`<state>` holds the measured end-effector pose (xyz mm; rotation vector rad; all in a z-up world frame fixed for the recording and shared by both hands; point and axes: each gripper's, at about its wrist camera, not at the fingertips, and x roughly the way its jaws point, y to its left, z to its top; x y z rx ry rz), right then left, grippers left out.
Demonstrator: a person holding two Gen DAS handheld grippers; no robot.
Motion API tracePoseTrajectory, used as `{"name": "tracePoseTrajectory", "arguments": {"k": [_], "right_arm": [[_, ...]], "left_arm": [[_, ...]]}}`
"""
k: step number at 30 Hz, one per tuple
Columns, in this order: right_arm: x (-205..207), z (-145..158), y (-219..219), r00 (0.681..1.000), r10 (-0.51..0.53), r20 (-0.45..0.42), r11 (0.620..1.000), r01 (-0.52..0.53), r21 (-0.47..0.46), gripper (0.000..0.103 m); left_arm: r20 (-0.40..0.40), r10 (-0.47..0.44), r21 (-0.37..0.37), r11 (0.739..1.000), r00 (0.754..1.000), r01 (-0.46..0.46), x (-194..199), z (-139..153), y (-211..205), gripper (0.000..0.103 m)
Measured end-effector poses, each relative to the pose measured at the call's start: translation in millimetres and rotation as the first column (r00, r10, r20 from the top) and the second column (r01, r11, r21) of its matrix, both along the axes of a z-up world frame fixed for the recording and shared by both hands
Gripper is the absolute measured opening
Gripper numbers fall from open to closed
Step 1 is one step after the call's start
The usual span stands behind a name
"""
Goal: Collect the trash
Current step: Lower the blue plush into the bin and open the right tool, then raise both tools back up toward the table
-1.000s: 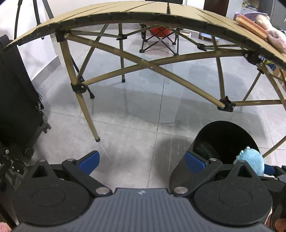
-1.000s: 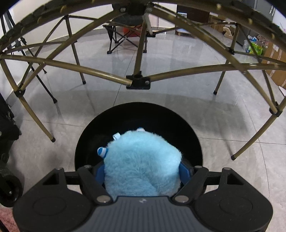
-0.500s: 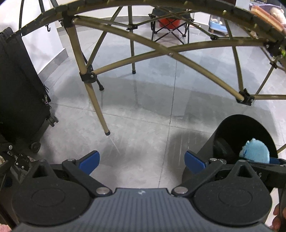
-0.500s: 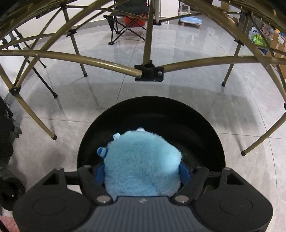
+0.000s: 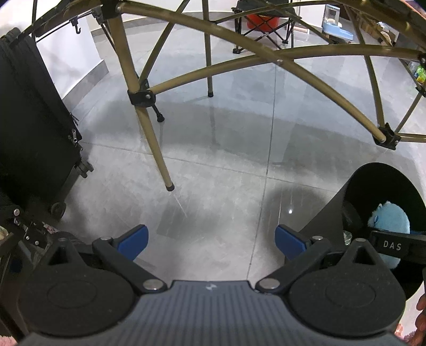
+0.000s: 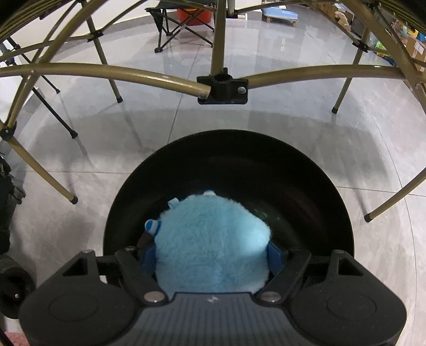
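On the grey floor (image 6: 266,87) under the table frame (image 6: 221,87), the right gripper (image 6: 211,255), clamped on the plush (image 6: 210,237) over the bin (image 6: 332,202), may snag fur on release, while the left gripper (image 5: 210,238) hangs apart, empty.

Ahead of the tool lies a glossy grey tiled floor (image 5: 213,165) under the olive metal folding frame of a table (image 5: 149,125). A black wheeled fabric suitcase (image 5: 34,127) stands left; a folding camp chair (image 6: 183,24) stands far ahead.

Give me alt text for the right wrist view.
The right hand-held gripper grips a fluffy blue plush toy over the mouth of a round black bin on a grey tiled floor. Tan folding-table legs cross behind.
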<state>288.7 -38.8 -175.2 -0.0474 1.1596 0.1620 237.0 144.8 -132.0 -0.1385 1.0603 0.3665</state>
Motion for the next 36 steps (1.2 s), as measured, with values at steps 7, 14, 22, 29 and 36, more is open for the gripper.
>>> {"name": "tracePoseTrajectory", "arguments": {"k": [7, 14, 22, 29, 36], "right_arm": [[5, -5, 2, 1.0, -0.008, -0.011, 0.999, 0.007, -0.031, 0.103], [5, -6, 1, 1.0, -0.013, -0.016, 0.999, 0.013, -0.029, 0.103], [2, -1, -5, 1.0, -0.02, -0.006, 1.0, 0.02, -0.023, 0.103], [-7, 12, -16, 0.999, -0.025, 0.026, 1.0, 0.026, -0.012, 0.103], [-23, 38, -33, 0.993, -0.046, 0.107, 0.999, 0.043, 0.028, 0.103]], "left_arm": [[-0.003, 0.003, -0.001, 1.0, 1.0, -0.003, -1, 1, 1, 0.103], [0.003, -0.007, 0.0, 1.0, 1.0, 0.007, -1, 3, -2, 0.103], [0.026, -0.02, 0.003, 1.0, 0.999, 0.02, -3, 10, -8, 0.103], [0.074, -0.03, 0.007, 1.0, 0.997, 0.03, -7, 24, -15, 0.103], [0.157, -0.056, 0.011, 0.998, 0.986, 0.055, -14, 51, -31, 0.103]]}}
